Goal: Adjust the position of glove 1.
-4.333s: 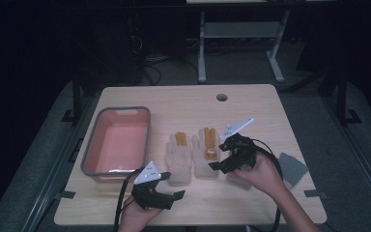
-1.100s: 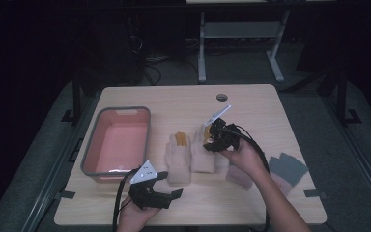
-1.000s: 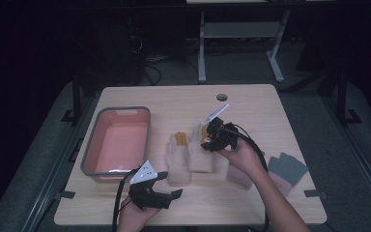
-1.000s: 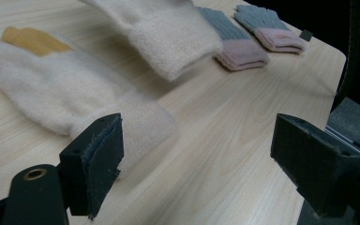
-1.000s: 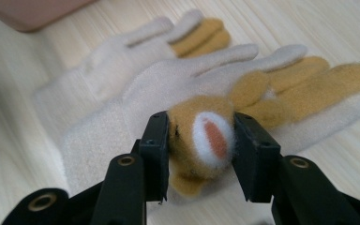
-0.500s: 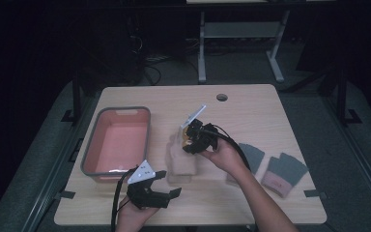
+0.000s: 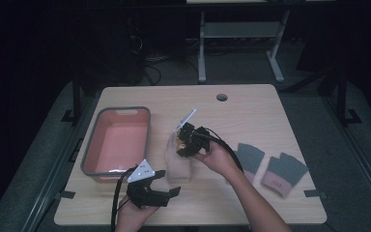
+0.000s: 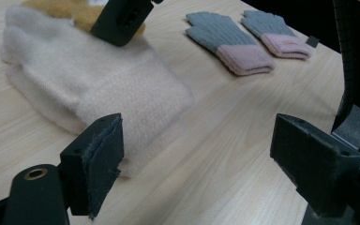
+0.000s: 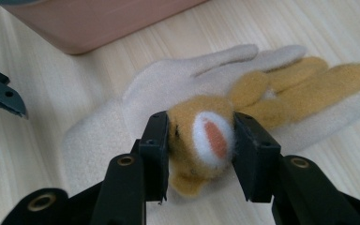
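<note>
The left gripper [image 8: 194, 157] holds its two black jaws wide apart over bare wooden table [image 8: 225, 178], gripping nothing. At eleven o'clock lies a cream glove [image 8: 89, 89] (the other gripper [image 8: 122, 18] rests on its yellow patch), and two grey-and-pink gloves [image 8: 243, 40] lie at one o'clock.

No legible text, labels, brands, numbers or signs in any view.
</note>
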Action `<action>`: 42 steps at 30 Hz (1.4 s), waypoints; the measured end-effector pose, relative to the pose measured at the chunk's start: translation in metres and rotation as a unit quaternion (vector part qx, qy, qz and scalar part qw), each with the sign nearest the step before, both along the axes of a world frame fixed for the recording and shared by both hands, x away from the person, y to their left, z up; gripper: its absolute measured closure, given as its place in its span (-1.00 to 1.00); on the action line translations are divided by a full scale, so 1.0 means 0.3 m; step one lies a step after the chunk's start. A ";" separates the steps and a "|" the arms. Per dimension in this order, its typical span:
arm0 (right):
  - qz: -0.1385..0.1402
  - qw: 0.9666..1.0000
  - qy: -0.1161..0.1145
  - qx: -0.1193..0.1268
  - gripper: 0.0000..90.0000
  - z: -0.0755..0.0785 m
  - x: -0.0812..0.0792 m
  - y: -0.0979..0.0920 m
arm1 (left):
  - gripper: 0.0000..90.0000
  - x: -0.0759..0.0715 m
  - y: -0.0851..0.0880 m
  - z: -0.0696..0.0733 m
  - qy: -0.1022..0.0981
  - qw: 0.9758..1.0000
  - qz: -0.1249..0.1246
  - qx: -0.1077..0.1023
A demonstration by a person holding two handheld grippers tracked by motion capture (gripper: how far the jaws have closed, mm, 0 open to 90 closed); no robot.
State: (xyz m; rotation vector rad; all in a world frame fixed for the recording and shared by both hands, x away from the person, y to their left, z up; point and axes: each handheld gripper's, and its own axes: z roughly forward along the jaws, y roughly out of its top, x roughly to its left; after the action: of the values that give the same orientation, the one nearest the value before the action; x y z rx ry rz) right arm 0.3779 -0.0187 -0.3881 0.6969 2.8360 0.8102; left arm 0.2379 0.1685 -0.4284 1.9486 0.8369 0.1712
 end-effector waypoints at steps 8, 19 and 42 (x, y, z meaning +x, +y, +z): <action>-0.010 1.000 0.015 -0.005 0.28 -0.060 0.012 -0.001 | -0.61 0.003 0.000 -0.002 -0.001 1.000 0.002 0.004; -0.012 1.000 0.013 0.006 -0.04 -0.058 0.015 0.000 | -0.61 0.002 0.002 -0.002 0.000 1.000 0.003 0.005; 0.024 0.999 -0.008 -0.041 -0.01 -0.133 0.012 0.116 | -0.61 -0.002 0.002 0.000 -0.002 1.000 0.001 0.000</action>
State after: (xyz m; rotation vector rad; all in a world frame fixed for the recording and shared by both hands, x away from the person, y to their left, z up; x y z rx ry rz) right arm 0.3814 0.0162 -0.4281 0.6109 2.8641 0.6979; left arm 0.2374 0.1690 -0.4283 1.9476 0.8372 0.1765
